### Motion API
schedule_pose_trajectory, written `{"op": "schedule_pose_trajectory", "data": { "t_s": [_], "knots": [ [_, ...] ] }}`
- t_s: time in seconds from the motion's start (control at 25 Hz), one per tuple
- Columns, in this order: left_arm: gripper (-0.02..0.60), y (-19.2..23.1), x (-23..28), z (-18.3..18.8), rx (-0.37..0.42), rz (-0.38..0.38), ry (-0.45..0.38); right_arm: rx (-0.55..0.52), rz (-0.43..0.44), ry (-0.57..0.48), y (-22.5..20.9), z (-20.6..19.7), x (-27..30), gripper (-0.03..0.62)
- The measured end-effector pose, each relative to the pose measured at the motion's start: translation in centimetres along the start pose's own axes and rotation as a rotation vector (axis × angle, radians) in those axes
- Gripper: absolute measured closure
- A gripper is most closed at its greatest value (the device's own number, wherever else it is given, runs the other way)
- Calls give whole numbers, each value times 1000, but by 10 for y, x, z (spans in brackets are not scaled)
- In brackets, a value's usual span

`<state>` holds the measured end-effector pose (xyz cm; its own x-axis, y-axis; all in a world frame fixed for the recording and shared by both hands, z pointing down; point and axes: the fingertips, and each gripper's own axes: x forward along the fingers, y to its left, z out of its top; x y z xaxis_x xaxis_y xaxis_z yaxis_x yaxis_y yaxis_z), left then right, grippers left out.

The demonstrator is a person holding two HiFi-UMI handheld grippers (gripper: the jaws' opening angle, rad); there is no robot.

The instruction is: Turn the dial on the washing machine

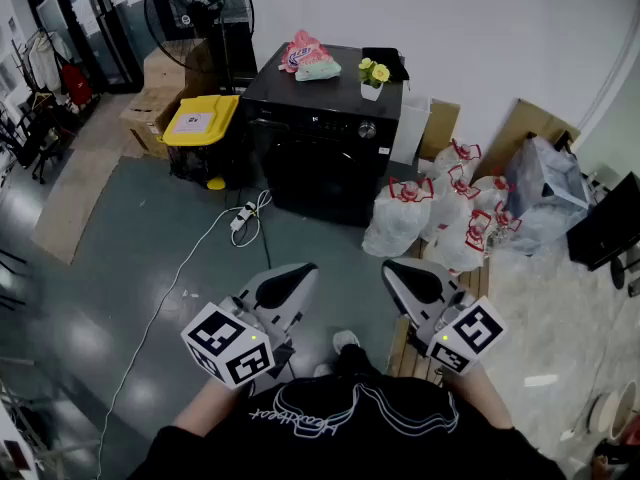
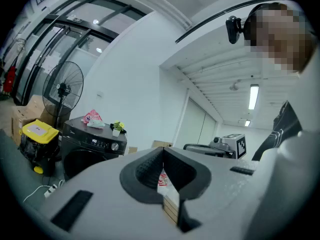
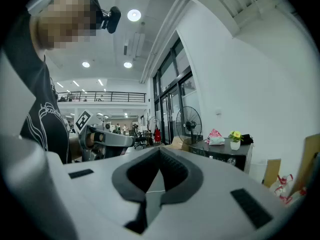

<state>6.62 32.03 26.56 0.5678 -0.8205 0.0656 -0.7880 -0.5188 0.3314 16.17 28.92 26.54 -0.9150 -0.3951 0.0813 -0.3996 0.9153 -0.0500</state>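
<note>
Closest to the lens is the person's black top (image 1: 350, 423), white line-work across the chest, filling the bottom of the head view. Just past it, held level and side by side, come the two tools. At seven o'clock the left gripper (image 1: 303, 270) has its jaws brought together, tips touching, with nothing caught between them. Through the hollow behind the tips only distant clutter shows. At five o'clock the right gripper (image 1: 393, 268) is the same: jaws closed tip to tip and holding nothing. Both point toward twelve o'clock.

Beyond them lies the grey floor (image 1: 150, 258). A white power strip (image 1: 243, 218) sits on it at about eleven o'clock, its cable trailing back toward seven. From one to two o'clock a heap of white bags (image 1: 430, 213) with red print is piled just beside the machine's right flank.

Dead ahead at twelve o'clock stands the black washing machine (image 1: 320, 163), well apart from both grippers. Its dial (image 1: 367, 129) is the round silver knob toward the right end of the control strip, untouched. On the lid rest a pink packet (image 1: 305, 56), a small white flower pot (image 1: 372, 80) with yellow blooms, and a dark flat thing (image 1: 385, 63) that may be a folded cloth; it is too small to be sure. At the machine's nine o'clock side sits a yellow-lidded bin (image 1: 203, 123), with cartons (image 1: 160, 93) behind it. Farthest back, around eleven o'clock, stands a black fan (image 1: 205, 8).
</note>
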Motion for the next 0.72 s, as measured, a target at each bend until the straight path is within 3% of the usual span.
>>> {"op": "schedule_pose_trajectory", "data": {
  "t_s": [0.44,0.72],
  "knots": [
    [575,-2,-15,6,-8,-8,-30,-16,-64,-40,9,12,-5,589],
    [577,10,-17,12,-15,16,-38,-36,-103,-53,-8,16,2,341]
  ]
}}
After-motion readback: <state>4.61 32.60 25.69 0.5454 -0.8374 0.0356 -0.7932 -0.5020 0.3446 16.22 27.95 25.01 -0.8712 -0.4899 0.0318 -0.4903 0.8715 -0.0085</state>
